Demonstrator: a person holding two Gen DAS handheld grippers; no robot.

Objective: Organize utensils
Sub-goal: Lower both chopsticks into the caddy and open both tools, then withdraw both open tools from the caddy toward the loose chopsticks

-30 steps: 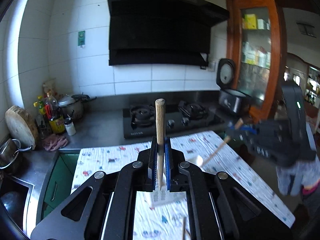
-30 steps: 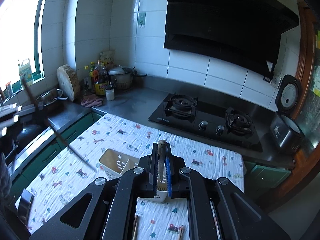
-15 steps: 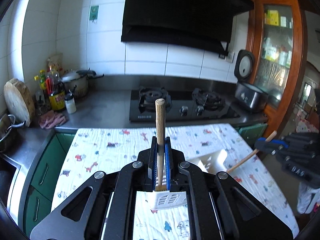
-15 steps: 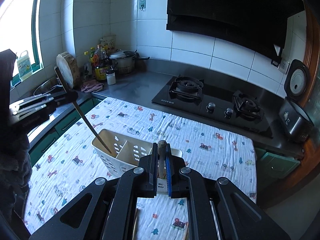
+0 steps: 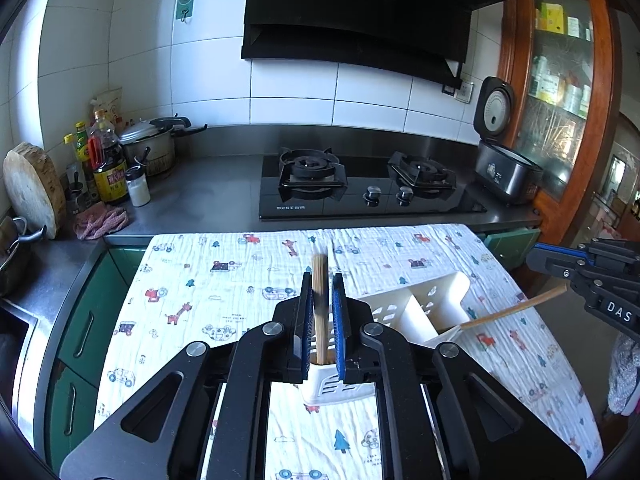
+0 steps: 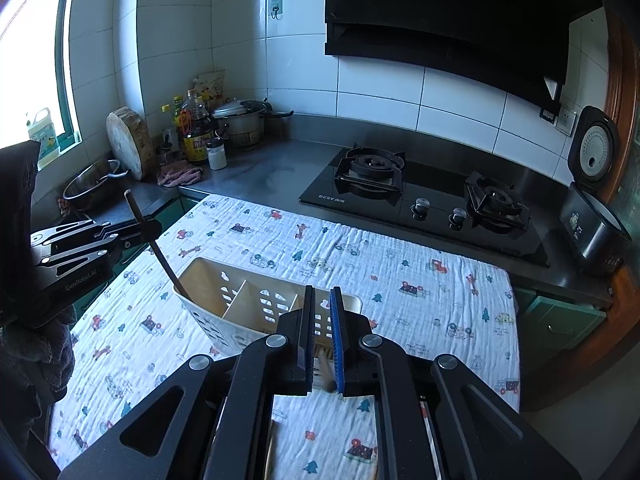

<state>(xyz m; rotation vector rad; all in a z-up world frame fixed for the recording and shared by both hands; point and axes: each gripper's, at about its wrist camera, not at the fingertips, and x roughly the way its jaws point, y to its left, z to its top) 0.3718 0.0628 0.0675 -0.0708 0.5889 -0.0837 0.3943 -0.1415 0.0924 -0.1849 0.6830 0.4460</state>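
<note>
Wooden chopstick stands upright between the pads of my left gripper. Its jaws have just eased apart, a sliver of gap each side. The stick's lower end sits in the near cell of the white caddy, at six o'clock from the fingertips. My right gripper is likewise barely parted, its stick a blur low between the pads. Only the left view shows that stick whole, leaning out of the far cell towards three o'clock.
</note>
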